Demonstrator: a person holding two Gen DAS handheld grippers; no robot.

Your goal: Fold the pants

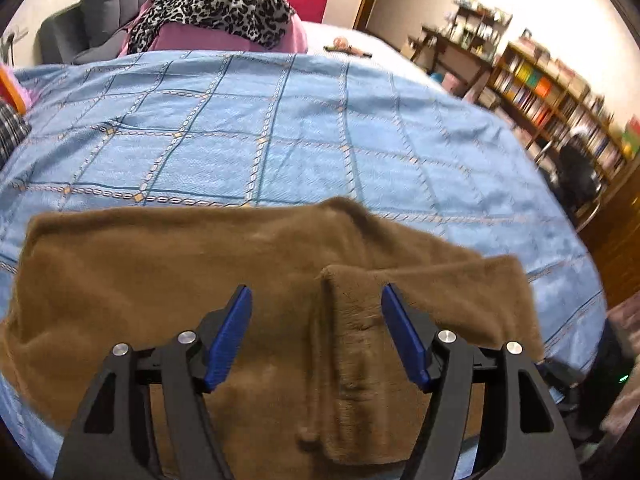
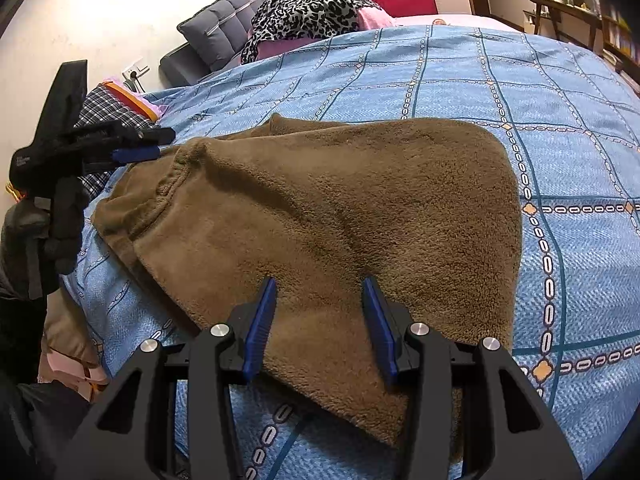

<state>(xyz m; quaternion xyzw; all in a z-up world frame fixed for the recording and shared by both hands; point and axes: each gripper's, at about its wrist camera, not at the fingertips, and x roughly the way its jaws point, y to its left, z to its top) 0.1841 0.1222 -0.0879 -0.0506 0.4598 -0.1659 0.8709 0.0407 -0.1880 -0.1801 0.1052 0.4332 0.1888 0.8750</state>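
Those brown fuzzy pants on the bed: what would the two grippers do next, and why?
Probably lower and close on the near edge. The brown pants lie roughly folded on the blue bedspread, and both the left gripper and right gripper hover open, holding nothing.

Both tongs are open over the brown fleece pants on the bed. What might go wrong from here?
1. The pants reach the blue bedspread's near edge; a tug toward you may drag them off.
2. The fleece looks thick and already doubled, so the right tongs may pinch only the top layer and the fold could open.
3. The folded flap sits between the left tongs; closing there might bunch it.
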